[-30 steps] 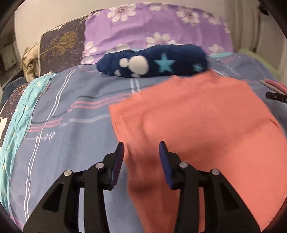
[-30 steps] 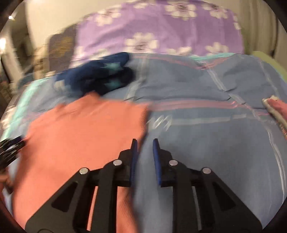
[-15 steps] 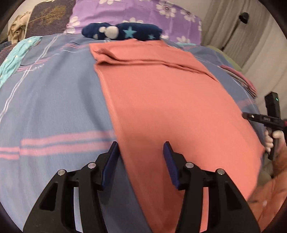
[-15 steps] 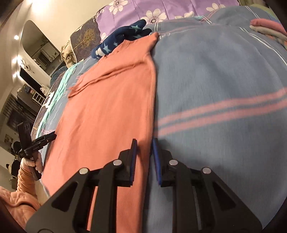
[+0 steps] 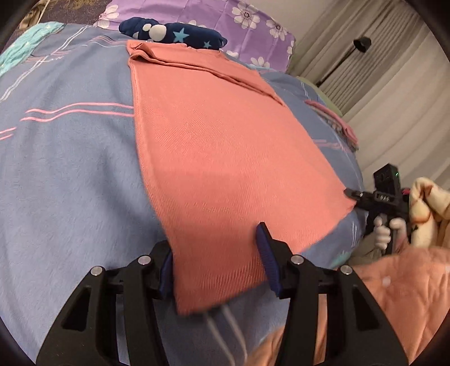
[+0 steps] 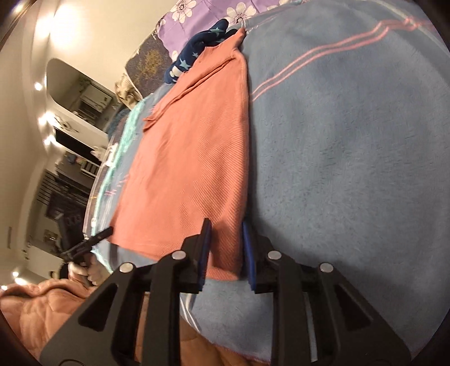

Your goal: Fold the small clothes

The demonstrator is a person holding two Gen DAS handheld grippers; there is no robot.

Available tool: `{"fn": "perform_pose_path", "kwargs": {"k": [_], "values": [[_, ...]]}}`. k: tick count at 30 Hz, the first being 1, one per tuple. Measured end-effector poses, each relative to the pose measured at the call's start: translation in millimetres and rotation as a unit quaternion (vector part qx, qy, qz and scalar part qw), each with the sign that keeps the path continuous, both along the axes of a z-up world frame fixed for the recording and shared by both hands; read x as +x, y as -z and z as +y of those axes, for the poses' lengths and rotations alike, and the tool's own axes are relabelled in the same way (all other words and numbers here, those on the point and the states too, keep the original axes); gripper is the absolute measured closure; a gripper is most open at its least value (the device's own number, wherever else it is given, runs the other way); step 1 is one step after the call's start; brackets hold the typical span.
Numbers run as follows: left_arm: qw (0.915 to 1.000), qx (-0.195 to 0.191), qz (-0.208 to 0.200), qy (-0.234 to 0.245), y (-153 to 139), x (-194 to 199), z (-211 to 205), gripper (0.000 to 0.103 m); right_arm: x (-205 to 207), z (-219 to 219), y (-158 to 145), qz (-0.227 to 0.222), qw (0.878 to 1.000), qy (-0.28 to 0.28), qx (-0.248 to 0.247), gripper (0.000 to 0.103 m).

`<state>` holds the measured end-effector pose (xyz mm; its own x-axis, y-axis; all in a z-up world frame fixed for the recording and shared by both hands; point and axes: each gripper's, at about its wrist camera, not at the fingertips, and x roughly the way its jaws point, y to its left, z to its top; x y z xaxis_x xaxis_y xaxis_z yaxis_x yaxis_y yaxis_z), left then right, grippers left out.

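A salmon knit garment lies flat on the blue bedspread, its far end folded over in a band. My left gripper straddles the near left corner. The cloth drapes over its left pad; its jaws are closing but stand well apart. My right gripper straddles the near right corner of the garment. Its jaws sit a narrow gap apart and are opening, with the hem lying between them. Each wrist view catches the other gripper at the opposite hem corner: the right gripper and the left gripper.
A navy star-print bundle lies beyond the garment, against a purple flowered pillow. Folded pink cloth rests at the bed's right side. A peach quilt hangs at the near edge, by a sleeve. A lamp stand and curtains stand at right.
Both grippers drew back along the garment's side edges from its middle to the near hem corners. The garment now stretches away from them. The right jaws have parted slightly.
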<state>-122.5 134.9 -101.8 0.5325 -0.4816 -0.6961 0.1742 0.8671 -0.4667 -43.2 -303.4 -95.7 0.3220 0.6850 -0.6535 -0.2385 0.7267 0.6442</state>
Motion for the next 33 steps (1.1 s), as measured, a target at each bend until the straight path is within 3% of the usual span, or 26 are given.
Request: {"fn": "perform_pose_path", "kwargs": {"k": [2,3,4,7,10,14,18,20,23,27,33], "values": [[0.9999,-0.005,0.008,-0.011,0.4,10.6,1.6,0.074,9.6,5.4,3.4,0.007,1.0,-0.008,0.024,0.081],[0.9996,-0.015,0.015,-0.018,0.4,15.1,3.8,0.095,12.8,9.0,3.5,0.009,1.0,-0.008,0.023,0.084],[0.9991,-0.024,0.022,-0.027,0.2,17.6,6.5,0.101,12.9,9.6,1.7,0.007,1.0,-0.006,0.019,0.096],[0.9984,-0.021,-0.008,-0.051,-16.0,17.6,12.7,0.101,11.1,8.3,-14.9,-0.02,0.999,0.007,0.042,0.099],[0.9939,-0.035,-0.089,-0.055,-66.4,12.9,17.3,0.101,9.8,4.3,-54.2,-0.078,0.994,0.01,0.078,0.1],[0.9818,-0.008,-0.184,-0.046,-128.8,-8.9,6.3,0.101,-6.4,10.6,-115.5,-0.172,0.982,-0.004,0.075,0.1],[0.9695,0.0,-0.241,-0.043,-166.0,-49.0,-0.1,0.101,-50.1,0.2,-161.8,-0.252,0.964,-0.01,0.081,0.1],[0.9659,0.022,-0.253,-0.047,-172.9,-63.4,-3.3,0.101,-65.1,-3.7,-173.6,-0.278,0.959,-0.007,0.054,0.099],[0.974,0.027,-0.22,-0.048,-157.4,-52.3,-5.0,0.101,-60.3,1.8,-164.2,-0.259,0.966,0.0,0.001,0.098],[0.985,0.039,-0.16,-0.051,-125.9,-15.6,-4.4,0.101,-25.9,12.2,-134.9,-0.212,0.977,0.004,-0.012,0.098],[0.988,0.032,-0.135,-0.068,-115.0,36.6,12.1,0.101,30.5,22.6,-126.9,-0.201,0.979,0.018,-0.011,0.098]]}}
